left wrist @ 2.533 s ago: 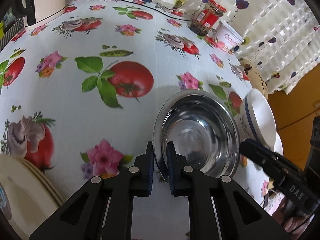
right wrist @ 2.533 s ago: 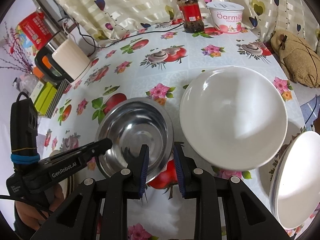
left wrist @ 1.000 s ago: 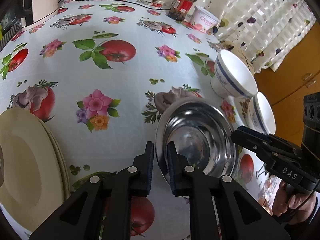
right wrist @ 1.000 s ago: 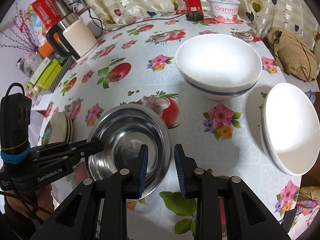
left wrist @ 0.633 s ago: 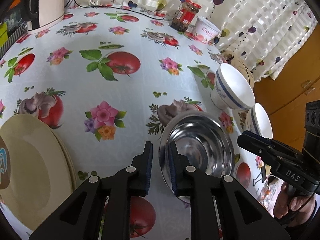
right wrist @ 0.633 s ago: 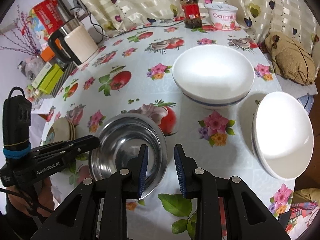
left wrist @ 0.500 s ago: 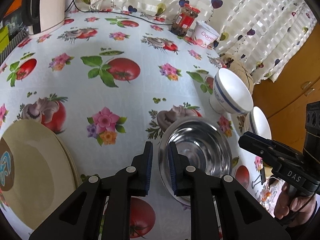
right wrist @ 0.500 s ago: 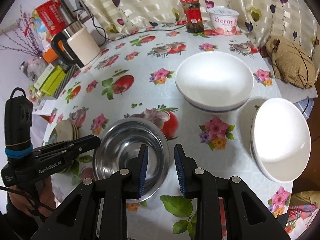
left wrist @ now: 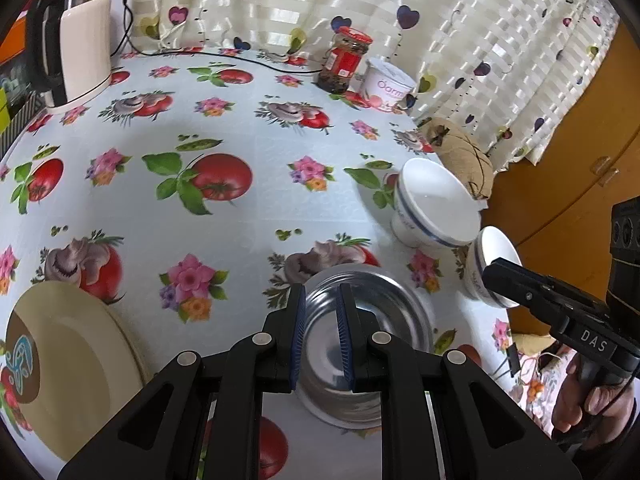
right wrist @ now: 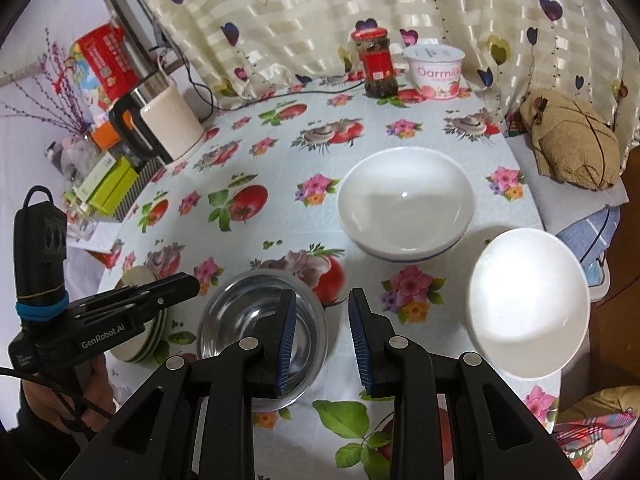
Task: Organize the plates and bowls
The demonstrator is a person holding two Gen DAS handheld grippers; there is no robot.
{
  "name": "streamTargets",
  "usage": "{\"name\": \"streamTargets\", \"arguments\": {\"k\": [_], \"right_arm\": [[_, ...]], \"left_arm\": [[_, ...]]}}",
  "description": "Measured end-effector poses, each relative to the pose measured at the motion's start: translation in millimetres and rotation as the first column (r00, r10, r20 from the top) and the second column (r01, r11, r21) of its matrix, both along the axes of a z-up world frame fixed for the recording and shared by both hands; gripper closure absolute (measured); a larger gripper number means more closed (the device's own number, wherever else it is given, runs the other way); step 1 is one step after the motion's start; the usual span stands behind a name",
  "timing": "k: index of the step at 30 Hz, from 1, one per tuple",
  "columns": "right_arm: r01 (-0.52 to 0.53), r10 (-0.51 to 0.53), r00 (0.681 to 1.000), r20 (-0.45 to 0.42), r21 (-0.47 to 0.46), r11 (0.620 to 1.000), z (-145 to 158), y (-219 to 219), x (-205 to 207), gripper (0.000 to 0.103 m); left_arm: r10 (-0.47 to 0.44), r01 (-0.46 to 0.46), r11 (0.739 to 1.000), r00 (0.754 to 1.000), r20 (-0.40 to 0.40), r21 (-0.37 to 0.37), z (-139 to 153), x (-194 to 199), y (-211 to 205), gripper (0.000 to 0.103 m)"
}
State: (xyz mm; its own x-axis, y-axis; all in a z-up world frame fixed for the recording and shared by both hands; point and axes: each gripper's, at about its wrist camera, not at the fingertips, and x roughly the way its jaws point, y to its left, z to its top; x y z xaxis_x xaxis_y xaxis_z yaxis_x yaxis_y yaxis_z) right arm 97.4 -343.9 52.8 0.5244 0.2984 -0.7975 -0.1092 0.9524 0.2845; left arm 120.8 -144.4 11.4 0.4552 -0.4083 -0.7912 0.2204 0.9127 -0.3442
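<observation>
The steel bowl [left wrist: 372, 344] sits on the flowered tabletop [left wrist: 240, 208], below both tongs. The left tongs [left wrist: 321, 338], whose jaws have just been opening, stand spread above its 9 o'clock rim, pinching nothing. The right tongs [right wrist: 322, 342] gape empty over its 3 o'clock rim. The tongs' fingers hide the near rim. The plate stack [left wrist: 68, 364] at 8 o'clock is cut off by the lens edge.

Floral-cloth table [left wrist: 256, 216]: steel bowl [left wrist: 384, 320], white bowls [right wrist: 404, 200], plates [left wrist: 68, 364].
</observation>
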Motion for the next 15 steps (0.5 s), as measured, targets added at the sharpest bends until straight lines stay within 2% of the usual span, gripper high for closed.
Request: {"name": "streamTargets", "arguments": {"k": [5, 15], "right_arm": [[0.023, -0.023, 1.0, 0.017, 0.001, 1.0, 6, -12, 0, 0.072], [0.093, -0.093, 0.995, 0.04, 0.009, 0.996, 13, -43, 5, 0.071]], "left_arm": [[-0.018, 0.018, 1.0, 1.0, 0.009, -0.003, 6, 3, -9, 0.087], [-0.062, 0.062, 0.998, 0.998, 0.024, -0.013, 16, 16, -36, 0.087]]}}
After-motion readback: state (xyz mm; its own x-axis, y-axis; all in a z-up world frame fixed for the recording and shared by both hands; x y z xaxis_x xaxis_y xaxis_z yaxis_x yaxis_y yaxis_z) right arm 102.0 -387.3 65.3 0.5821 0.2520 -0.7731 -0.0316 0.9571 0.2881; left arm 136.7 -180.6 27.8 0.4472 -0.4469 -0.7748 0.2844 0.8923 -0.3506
